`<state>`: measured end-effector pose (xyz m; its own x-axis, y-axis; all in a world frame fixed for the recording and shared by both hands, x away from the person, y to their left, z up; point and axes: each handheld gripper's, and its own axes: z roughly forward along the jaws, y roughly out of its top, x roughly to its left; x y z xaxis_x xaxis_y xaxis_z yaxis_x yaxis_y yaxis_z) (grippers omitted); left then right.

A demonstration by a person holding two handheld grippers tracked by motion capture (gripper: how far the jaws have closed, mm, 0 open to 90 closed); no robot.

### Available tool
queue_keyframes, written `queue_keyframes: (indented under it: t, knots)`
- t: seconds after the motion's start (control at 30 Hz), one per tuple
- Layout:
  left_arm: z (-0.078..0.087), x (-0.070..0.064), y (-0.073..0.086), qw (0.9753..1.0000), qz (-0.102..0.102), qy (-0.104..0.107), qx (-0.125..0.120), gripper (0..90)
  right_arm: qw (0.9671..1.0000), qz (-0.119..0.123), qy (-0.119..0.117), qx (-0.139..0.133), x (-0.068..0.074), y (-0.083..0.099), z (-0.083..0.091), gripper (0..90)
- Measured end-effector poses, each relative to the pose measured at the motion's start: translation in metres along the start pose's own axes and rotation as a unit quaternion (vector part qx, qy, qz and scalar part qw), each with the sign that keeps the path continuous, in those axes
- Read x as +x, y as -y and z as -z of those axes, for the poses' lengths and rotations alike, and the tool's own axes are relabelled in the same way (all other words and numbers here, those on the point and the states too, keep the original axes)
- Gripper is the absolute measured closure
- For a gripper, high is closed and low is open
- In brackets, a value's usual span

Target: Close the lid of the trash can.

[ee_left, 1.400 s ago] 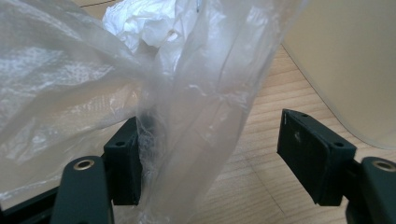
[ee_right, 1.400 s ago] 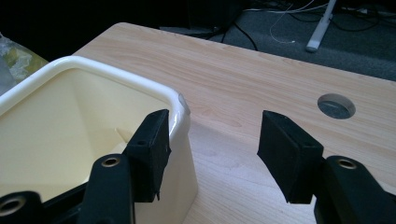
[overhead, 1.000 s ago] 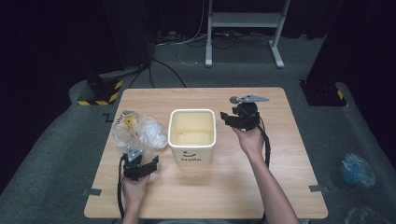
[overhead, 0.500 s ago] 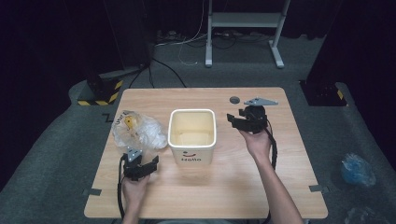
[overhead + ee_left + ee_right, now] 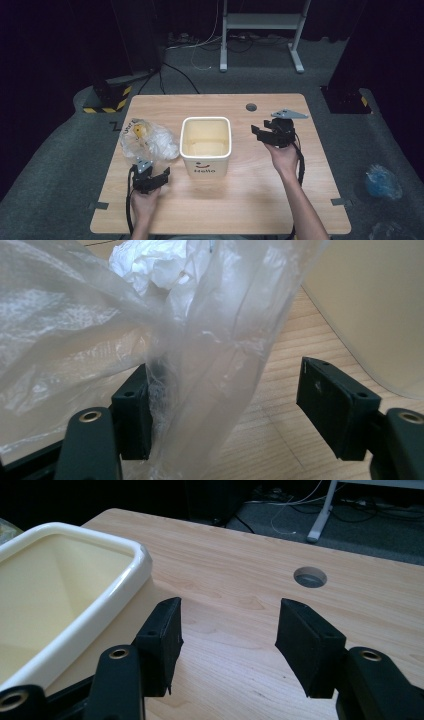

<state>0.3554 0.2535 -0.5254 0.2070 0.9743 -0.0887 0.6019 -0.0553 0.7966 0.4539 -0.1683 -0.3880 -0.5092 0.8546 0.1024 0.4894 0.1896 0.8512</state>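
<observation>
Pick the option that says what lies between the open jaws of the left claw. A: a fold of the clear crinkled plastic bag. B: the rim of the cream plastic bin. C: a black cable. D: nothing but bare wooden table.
A: in the left gripper view a fold of the clear crinkled plastic bag hangs between the spread jaws of the left claw, against the left-hand jaw, while the cream plastic bin stands off to the side.
</observation>
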Motion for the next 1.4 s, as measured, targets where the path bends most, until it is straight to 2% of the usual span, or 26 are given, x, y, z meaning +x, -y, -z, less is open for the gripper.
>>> queue_keyframes:
  t: [0.93,1.4]
  knots:
    - [0.000,0.000,0.000,1.0000,-0.001,0.000,0.001,29.4,0.9996,-0.015,0.010,-0.023,-0.027,0.027,0.039,43.8]
    - [0.001,0.000,0.000,1.0000,-0.004,0.004,-0.003,29.1,0.9992,-0.019,0.011,-0.033,-0.029,0.046,0.047,44.9]
